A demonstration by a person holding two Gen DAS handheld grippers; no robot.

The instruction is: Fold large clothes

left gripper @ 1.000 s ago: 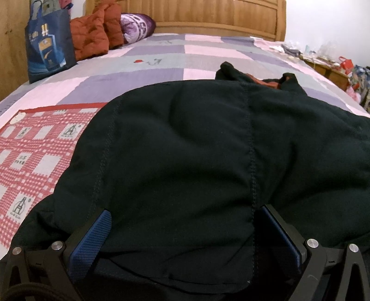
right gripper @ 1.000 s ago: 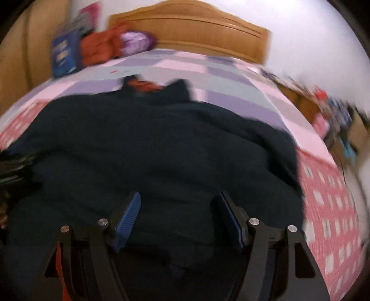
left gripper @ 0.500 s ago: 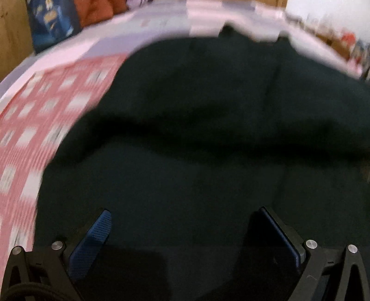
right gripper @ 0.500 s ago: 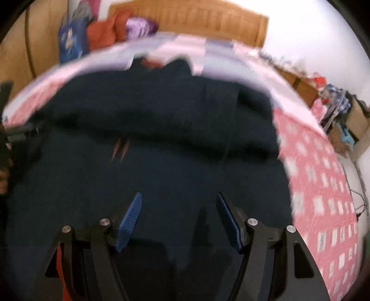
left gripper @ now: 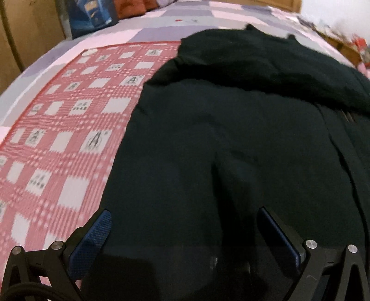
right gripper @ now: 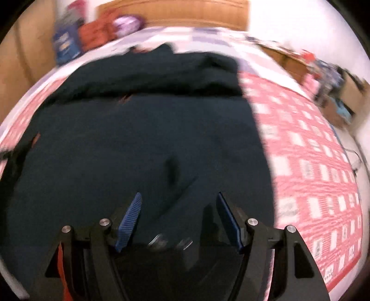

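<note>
A large black garment (left gripper: 231, 139) lies spread on the bed, its far part folded over in a thick ridge; it also fills the right wrist view (right gripper: 143, 143). My left gripper (left gripper: 183, 222) is open over the garment's near left part, blue pads wide apart, nothing between them. My right gripper (right gripper: 179, 208) is open over the garment's near middle, holding nothing. The garment's near edge is hidden under both grippers.
A red and white checked mat (left gripper: 57, 129) lies under the garment on the quilt (left gripper: 161, 30) and shows on the right too (right gripper: 312, 157). A blue bag (left gripper: 92, 14), red clothes and a wooden headboard (right gripper: 185, 11) are at the far end. Clutter (right gripper: 335, 76) stands right of the bed.
Both grippers have pulled back toward the near edge and tilted down. The garment, bunched close to the left gripper a second ago, now lies flatter with a folded ridge farther away.
</note>
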